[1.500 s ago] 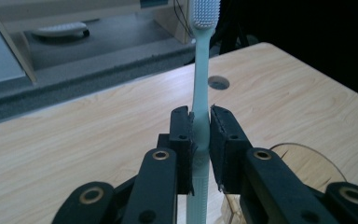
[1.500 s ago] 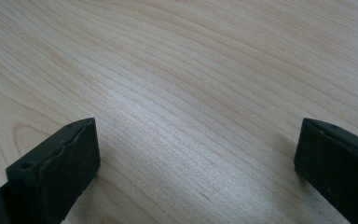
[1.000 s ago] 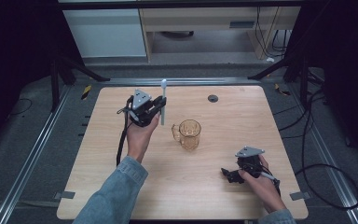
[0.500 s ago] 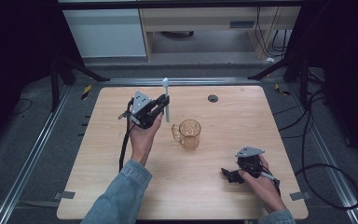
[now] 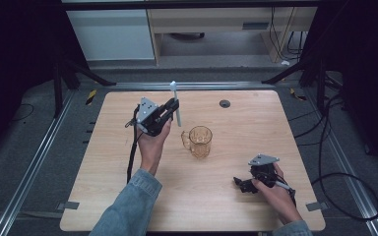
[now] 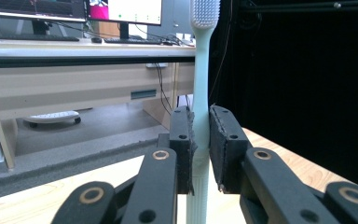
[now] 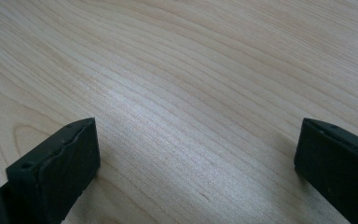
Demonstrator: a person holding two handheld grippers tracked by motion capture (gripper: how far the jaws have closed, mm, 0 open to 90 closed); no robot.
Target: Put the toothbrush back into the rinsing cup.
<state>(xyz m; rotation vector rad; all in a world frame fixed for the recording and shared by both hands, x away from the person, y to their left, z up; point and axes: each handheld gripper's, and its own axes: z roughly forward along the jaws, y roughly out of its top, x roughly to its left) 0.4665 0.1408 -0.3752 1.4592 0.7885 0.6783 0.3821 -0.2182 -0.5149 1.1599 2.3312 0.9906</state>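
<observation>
My left gripper is raised over the table's back left and is shut on a pale blue-green toothbrush that stands upright, bristle head up. In the left gripper view the toothbrush is pinched at mid-handle between the two black pads. A clear amber glass mug with its handle to the left stands just right of and nearer than that gripper. My right gripper rests low at the table's front right, wide open with nothing between its fingers, facing bare wood.
A wooden table carries a small dark round cap near its back edge. Beyond the table are a white cabinet, a desk frame and cables on the floor. Metal rails run along both table sides.
The left gripper has carried the upright toothbrush a little to the right, closer to the mug. The right gripper has stayed where it was.
</observation>
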